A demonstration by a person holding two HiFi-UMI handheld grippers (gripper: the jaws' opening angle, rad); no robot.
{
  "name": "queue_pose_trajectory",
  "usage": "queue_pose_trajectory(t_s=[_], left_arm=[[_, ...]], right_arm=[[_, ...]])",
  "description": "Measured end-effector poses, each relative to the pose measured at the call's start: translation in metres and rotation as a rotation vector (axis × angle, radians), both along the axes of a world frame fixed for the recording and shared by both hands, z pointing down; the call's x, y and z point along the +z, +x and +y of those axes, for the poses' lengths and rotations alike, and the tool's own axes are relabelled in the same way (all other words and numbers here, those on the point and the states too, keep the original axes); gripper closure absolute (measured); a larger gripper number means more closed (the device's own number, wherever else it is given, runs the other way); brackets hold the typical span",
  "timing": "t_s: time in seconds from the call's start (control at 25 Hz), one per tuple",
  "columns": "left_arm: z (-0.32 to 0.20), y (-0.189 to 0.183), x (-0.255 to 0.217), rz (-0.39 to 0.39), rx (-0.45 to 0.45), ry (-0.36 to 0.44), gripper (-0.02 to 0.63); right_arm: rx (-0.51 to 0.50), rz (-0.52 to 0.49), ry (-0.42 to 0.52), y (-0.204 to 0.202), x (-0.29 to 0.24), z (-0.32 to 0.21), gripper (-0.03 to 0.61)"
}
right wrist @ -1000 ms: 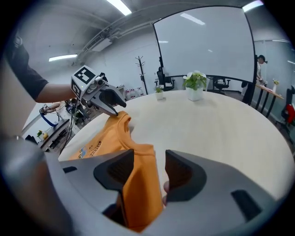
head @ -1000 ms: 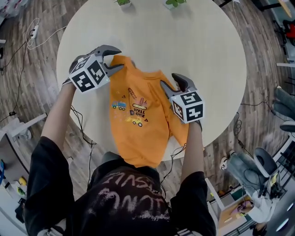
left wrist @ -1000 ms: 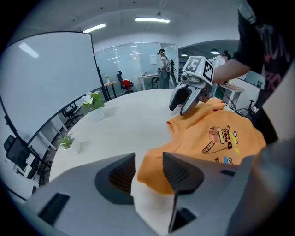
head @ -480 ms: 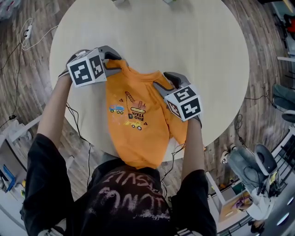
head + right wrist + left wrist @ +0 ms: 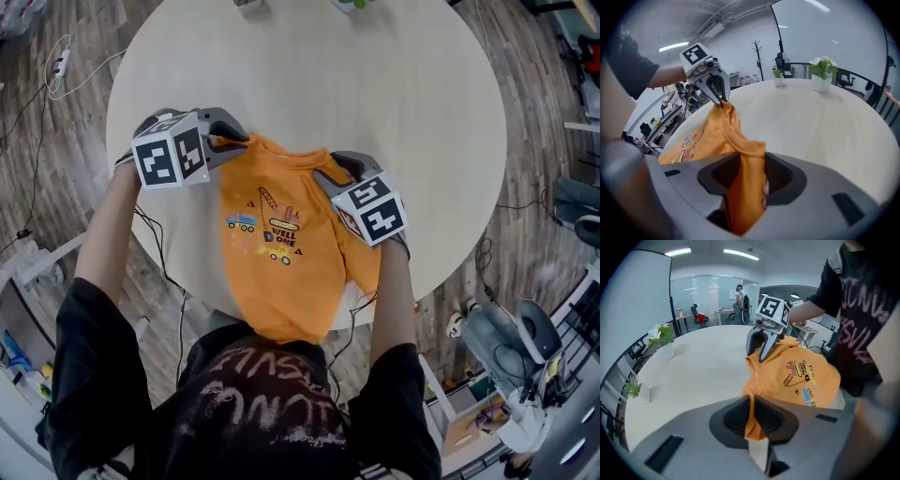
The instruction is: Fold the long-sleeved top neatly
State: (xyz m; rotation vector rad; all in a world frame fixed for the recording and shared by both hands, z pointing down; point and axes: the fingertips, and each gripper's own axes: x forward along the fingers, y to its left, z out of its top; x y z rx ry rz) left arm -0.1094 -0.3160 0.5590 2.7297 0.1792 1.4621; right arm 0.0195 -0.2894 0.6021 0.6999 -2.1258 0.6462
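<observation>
It was an open office: glass partitions (image 5: 705, 289), strip lights (image 5: 740, 254) overhead, a swivel chair (image 5: 695, 311), a coat stand (image 5: 757, 58), and a round table (image 5: 375, 84) with potted plants (image 5: 821, 70) on wood flooring (image 5: 56, 131).

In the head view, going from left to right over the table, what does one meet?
Left hand-held gripper → orange top → right hand-held gripper → bare table. Both grippers' jaws have just been closing, with the top's fabric between them.

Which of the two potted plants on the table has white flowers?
The bigger plant, on the right in the right gripper view: white blooms top its leaves, while the smaller plant is plain green.
</observation>
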Motion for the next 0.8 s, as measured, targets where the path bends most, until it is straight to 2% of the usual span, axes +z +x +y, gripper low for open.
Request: queue_pose_trajectory(t_s=[0.12, 0.28, 0.56, 0.8], left_arm=[[0.004, -0.002, -0.004, 0.016, -0.004, 0.011, 0.572], [0.008, -0.003, -0.011, 0.035, -0.019, 0.031, 0.572], [0.009, -0.003, -0.038, 0.092, -0.065, 0.11, 0.574], [0.022, -0.005, -0.078, 0.144, -0.1, 0.177, 0.575]], right_arm=[[-0.008, 0.018, 0.022, -0.001, -0.003, 0.001, 0.429], [-0.024, 0.045, 0.087, 0.0, -0.015, 0.002, 0.511], [-0.01, 0.054, 0.186, 0.001, -0.05, 0.004, 0.528], [-0.003, 0.065, 0.263, -0.003, -0.1, 0.021, 0.529]])
